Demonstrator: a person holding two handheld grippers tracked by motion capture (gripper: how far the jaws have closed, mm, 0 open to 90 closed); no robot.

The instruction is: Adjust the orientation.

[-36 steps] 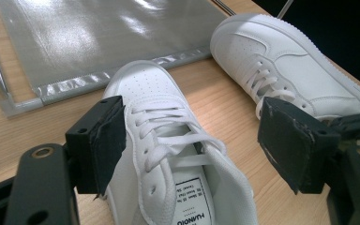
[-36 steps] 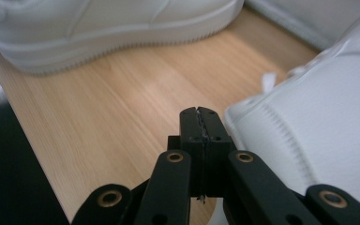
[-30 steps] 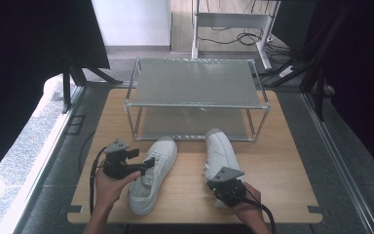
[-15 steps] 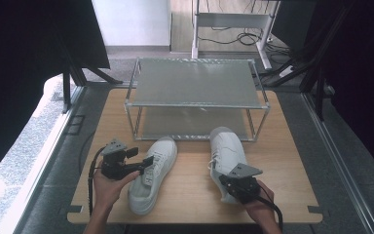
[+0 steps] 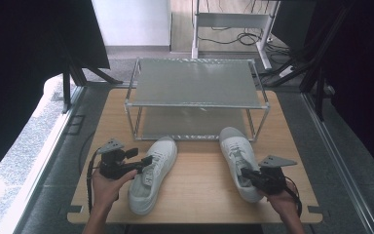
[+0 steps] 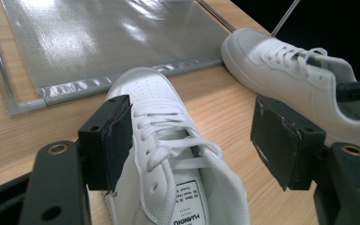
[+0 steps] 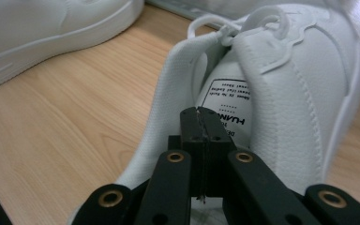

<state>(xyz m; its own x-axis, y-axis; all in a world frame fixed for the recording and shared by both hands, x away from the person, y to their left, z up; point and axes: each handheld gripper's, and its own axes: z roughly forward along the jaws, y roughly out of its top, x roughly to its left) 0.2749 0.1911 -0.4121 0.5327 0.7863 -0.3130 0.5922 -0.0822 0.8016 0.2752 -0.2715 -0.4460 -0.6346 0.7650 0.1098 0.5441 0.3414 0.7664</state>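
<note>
Wooden tabletop (image 5: 199, 195) carries a two-tier metal shoe rack (image 5: 195, 92) at its far edge, with dark screens and cabled flooring around it.

High view: two white sneakers lie in front of the rack, toes toward its lower shelf, well apart from each other. The left sneaker (image 5: 153, 173) sits at an angle, and the left gripper (image 5: 143, 163) is beside its laces. The right sneaker (image 5: 238, 161) points almost straight at the rack, its toe just short of the lower shelf; the right gripper (image 5: 246, 173) meets it at the collar. This alignment suggests that the shoe is being steered onto the lower shelf.

Left gripper view: the left gripper (image 6: 192, 136) has its jaws spread wide. The left pad sits against the side of the left sneaker (image 6: 168, 154) near the laces; the right pad stands clear over bare wood. Nothing is clamped. The spread stance suits straddling the upper before closing. The lower shelf (image 6: 103, 42) lies just beyond the toe, and the right sneaker (image 6: 300, 79) lies farther off.

Right gripper view: the right gripper (image 7: 201, 117) has its jaws pressed together on the inner wall of the collar of the right sneaker (image 7: 281, 108), beside the tongue label. Pinching this thin edge gives a firm hold for lifting or dragging. The left sneaker (image 7: 51, 33) lies at the upper left.
</note>
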